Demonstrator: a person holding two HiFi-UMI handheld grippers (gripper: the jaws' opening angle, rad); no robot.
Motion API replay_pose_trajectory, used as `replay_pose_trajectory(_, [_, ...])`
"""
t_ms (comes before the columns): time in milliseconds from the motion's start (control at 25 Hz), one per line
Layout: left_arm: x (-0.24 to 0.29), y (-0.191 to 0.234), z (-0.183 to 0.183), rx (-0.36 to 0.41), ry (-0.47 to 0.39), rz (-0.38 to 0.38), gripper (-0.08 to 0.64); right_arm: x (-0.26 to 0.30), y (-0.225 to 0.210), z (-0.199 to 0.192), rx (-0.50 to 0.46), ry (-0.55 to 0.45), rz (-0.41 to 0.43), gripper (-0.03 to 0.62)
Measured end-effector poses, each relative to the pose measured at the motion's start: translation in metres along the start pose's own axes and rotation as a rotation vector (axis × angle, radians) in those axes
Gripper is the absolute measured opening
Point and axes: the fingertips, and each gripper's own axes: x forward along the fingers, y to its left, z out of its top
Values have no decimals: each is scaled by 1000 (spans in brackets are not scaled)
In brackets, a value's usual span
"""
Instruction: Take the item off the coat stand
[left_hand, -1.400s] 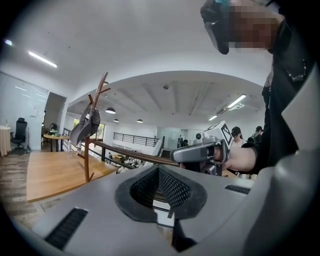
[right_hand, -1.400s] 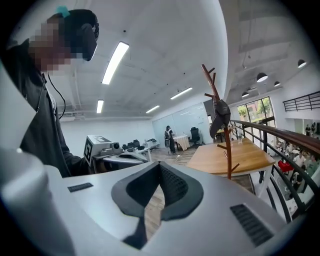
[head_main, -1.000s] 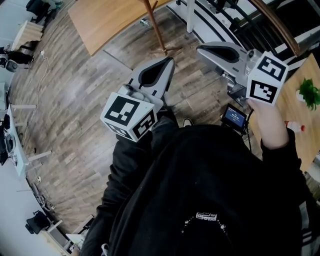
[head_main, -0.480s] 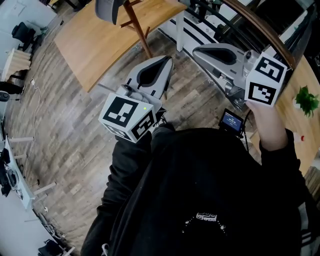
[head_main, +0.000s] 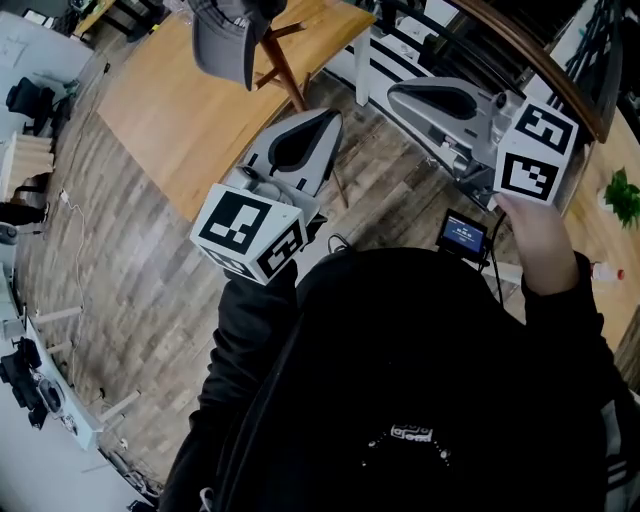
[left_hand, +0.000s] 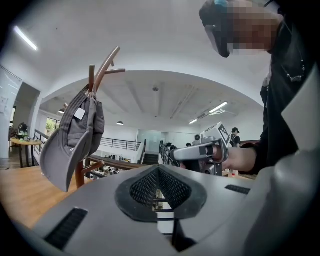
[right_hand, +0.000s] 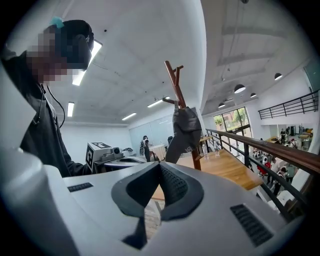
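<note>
A grey cap hangs from a wooden coat stand at the top of the head view. The left gripper view shows the cap up and to the left on a stand branch. In the right gripper view the cap hangs on the stand straight ahead. My left gripper is shut and empty, a stretch short of the stand's pole. My right gripper is shut and empty too, pointing left toward the stand.
The stand rises from a light wooden platform on a plank floor. A dark railing with a wooden handrail runs at the upper right. A small screen sits near my right hand. White desk legs stand at the left.
The head view has swung upward: the cap on the stand has come into sight at the top. Both grippers stay raised and shut, closer to the stand.
</note>
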Motion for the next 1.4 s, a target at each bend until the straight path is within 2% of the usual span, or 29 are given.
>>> replay_pose_trajectory(360, [-13, 72, 8, -32, -48, -23, 0, 60, -18, 13, 4, 7, -46, 17])
replay_pose_trajectory(600, [-15, 94, 17, -33, -89, -58, 0, 84, -26, 21, 8, -3, -73, 17])
replay_pose_trajectory(760, [-18, 93, 11, -132, -111, -96, 0, 87, -34, 15, 10, -3, -76, 17])
replay_pose_trajectory(840, [-22, 92, 9, -143, -106, -104, 0, 82, -37, 15, 14, -2, -75, 17])
replay_pose_trajectory(1080, [-17, 118, 26, -139, -93, -27, 0, 80, -50, 43, 21, -16, -68, 17])
replay_pose_trajectory(1240, [-4, 123, 23, -73, -57, 1, -1, 82, -65, 44, 37, -29, -44, 17])
replay_pose_trajectory(1400, [-6, 133, 18, -88, -66, 51, 0, 88, -72, 37, 38, -27, -34, 17])
